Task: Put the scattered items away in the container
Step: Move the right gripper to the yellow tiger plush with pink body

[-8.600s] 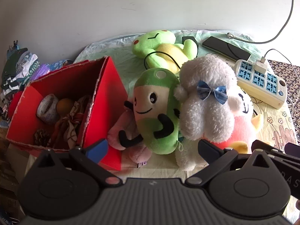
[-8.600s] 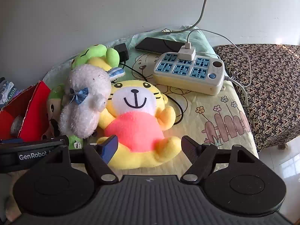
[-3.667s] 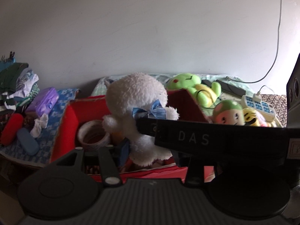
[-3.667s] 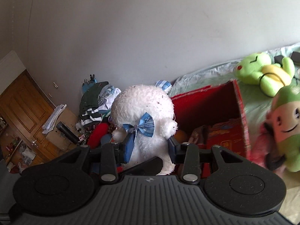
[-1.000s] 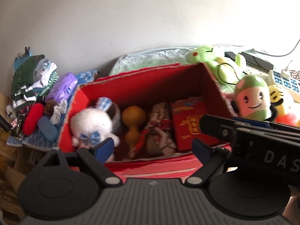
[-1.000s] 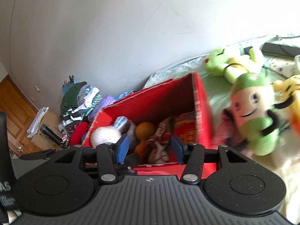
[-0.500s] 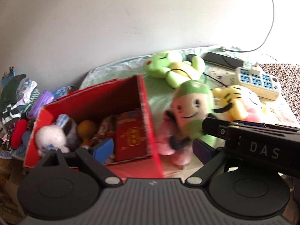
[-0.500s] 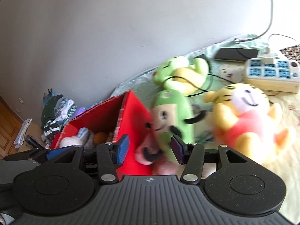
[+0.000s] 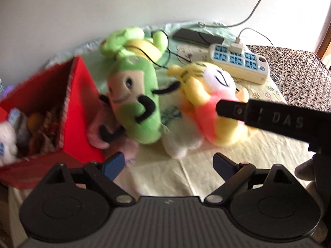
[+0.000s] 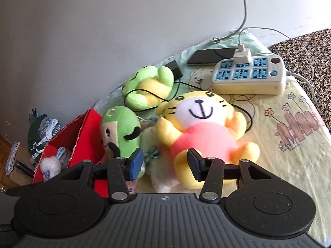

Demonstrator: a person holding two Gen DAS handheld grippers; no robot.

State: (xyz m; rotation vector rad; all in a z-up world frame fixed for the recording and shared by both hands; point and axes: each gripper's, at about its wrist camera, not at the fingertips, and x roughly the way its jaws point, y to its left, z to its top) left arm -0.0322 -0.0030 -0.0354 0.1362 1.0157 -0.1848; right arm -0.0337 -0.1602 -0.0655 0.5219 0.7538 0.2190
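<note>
Plush tiger (image 10: pixel 198 128) lies on the bed beside the red box (image 10: pixel 82 136); we find both tools, left (image 9: pixel 168 163) and right (image 10: pixel 164 162), apart and empty. Risk: a black cable (image 10: pixel 246 117) trails under the tiger and may drag the power strip (image 10: pixel 248 76).

power strip (image 10: pixel 249 76), phone (image 10: pixel 211 56), patterned bedsheet (image 10: pixel 289 111)

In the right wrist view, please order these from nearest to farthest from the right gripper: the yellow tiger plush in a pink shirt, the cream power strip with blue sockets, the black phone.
From the right gripper:
1. Yellow tiger plush in a pink shirt, directly ahead, feet at the fingertips.
2. Cream power strip with blue sockets, farther back, to the right.
3. Black phone, behind the strip, near the wall.
</note>
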